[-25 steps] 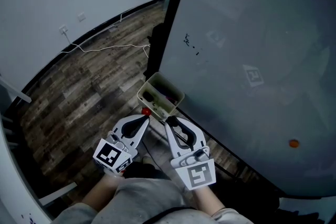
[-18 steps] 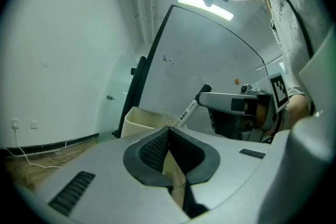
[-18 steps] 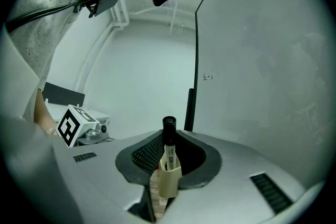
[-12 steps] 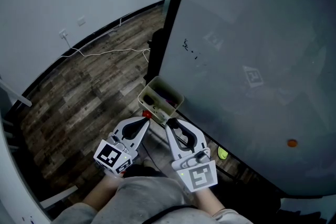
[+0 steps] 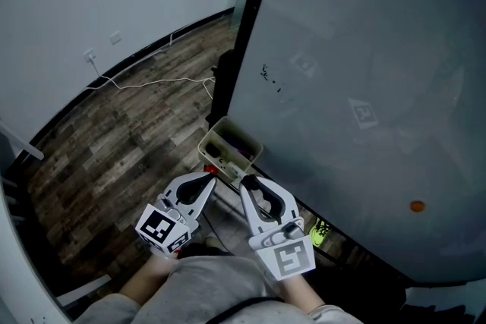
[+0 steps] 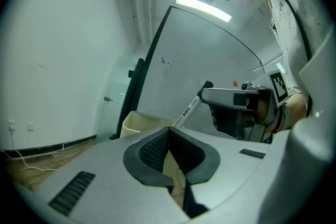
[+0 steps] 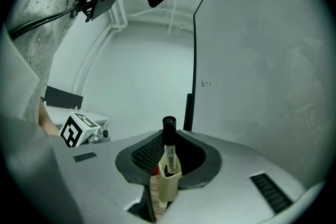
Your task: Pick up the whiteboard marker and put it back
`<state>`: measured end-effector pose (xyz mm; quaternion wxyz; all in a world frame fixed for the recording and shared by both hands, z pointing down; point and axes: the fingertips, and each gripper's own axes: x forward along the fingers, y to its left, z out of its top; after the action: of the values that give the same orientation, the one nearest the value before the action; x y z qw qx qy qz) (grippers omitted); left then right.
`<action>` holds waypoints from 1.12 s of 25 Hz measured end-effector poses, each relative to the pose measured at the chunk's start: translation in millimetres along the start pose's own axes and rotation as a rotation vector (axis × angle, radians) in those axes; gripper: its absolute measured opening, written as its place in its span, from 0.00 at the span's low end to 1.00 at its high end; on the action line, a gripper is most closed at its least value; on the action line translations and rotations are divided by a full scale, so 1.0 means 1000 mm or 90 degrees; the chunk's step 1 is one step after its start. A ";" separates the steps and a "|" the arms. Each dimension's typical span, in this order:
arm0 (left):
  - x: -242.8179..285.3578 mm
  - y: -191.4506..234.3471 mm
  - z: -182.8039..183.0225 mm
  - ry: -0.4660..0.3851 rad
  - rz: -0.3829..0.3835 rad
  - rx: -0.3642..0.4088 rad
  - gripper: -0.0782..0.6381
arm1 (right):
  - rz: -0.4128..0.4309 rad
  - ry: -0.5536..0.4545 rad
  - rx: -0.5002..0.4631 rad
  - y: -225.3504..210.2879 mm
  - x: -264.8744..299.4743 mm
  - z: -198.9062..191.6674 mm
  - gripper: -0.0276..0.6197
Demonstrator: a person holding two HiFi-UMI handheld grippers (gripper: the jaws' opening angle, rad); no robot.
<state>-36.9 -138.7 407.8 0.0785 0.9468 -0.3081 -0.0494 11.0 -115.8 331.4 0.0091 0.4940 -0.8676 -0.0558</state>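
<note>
The whiteboard marker point(image 7: 169, 152), white with a black cap, stands tilted between the tips of my right gripper point(image 7: 168, 136), which is shut on it. Its lower end sits inside the beige tray point(image 7: 167, 186). In the left gripper view the marker point(image 6: 186, 112) slants from the right gripper's tip point(image 6: 202, 96) down into the tray point(image 6: 139, 123). My left gripper point(image 6: 169, 128) is shut on nothing, just short of the tray. In the head view both grippers, left point(image 5: 213, 177) and right point(image 5: 244, 180), point at the tray point(image 5: 206, 142) at the whiteboard's point(image 5: 364, 72) lower edge.
Something red point(image 5: 209, 171) shows at the tray's near end. A black stand post point(image 5: 228, 72) runs up the board's left side. A white cable point(image 5: 152, 80) lies on the wood floor. An orange magnet point(image 5: 416, 206) sticks on the board; a green object point(image 5: 321, 233) lies below it.
Both grippers have crept forward toward the tray, the right one bringing the marker with it. The green object on the floor has come into sight.
</note>
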 end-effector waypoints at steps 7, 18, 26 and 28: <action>0.000 0.000 0.002 -0.001 0.000 0.004 0.13 | 0.003 -0.007 -0.007 0.005 0.003 0.004 0.16; -0.004 0.004 0.008 -0.001 0.012 0.004 0.13 | 0.004 -0.023 -0.004 0.010 0.012 0.016 0.16; -0.006 0.007 0.012 -0.005 0.013 0.002 0.13 | 0.001 -0.028 -0.006 0.009 0.012 0.025 0.16; -0.007 0.007 0.012 -0.005 0.011 0.002 0.13 | -0.001 -0.028 -0.007 0.009 0.012 0.027 0.16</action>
<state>-48.0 -142.0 397.5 0.0764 0.9440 -0.3166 -0.0521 -4.7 -119.4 305.2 -0.0073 0.4930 -0.8671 -0.0710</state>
